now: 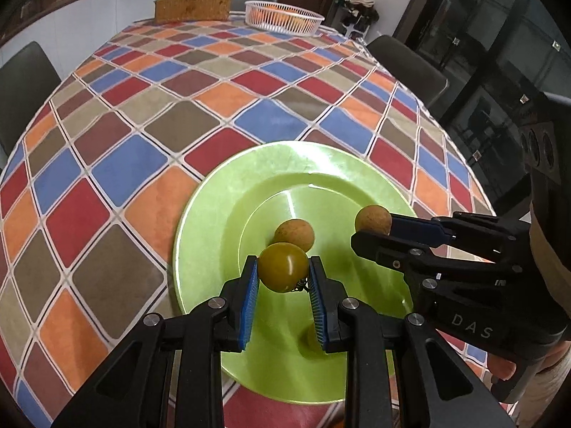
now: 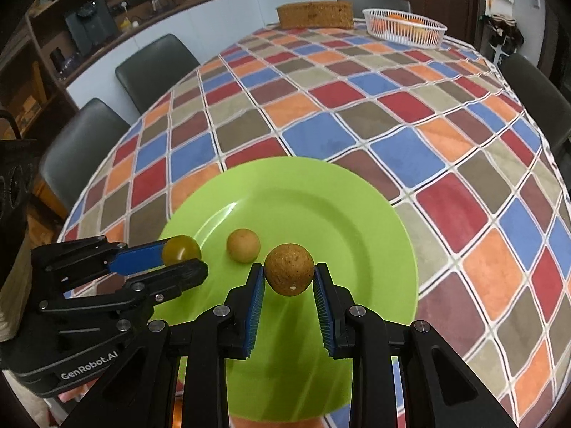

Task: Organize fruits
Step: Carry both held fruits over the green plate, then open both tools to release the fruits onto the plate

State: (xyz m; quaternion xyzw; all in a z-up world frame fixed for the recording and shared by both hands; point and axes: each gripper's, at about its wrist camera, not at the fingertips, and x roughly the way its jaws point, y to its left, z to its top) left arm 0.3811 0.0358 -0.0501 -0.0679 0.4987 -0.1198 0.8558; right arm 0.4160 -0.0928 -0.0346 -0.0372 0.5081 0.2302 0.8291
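My left gripper [image 1: 283,267] is shut on a smooth yellow-green tomato [image 1: 283,266] and holds it above the green plate [image 1: 214,207]. It also shows at the left of the right wrist view [image 2: 185,255] with the tomato [image 2: 181,249]. My right gripper [image 2: 289,273] is shut on a rough brown round fruit [image 2: 289,269] above the plate [image 2: 357,207]. It also shows in the left wrist view [image 1: 371,226] holding that fruit [image 1: 373,219]. A second brown round fruit [image 1: 294,234] lies on the plate between the grippers and also shows in the right wrist view [image 2: 243,245].
The plate sits on a table with a colourful checked cloth [image 1: 150,135]. A white basket [image 1: 283,16] with orange fruit and a brown sponge-like block [image 1: 192,7] stand at the far end. Dark chairs [image 2: 153,67] surround the table.
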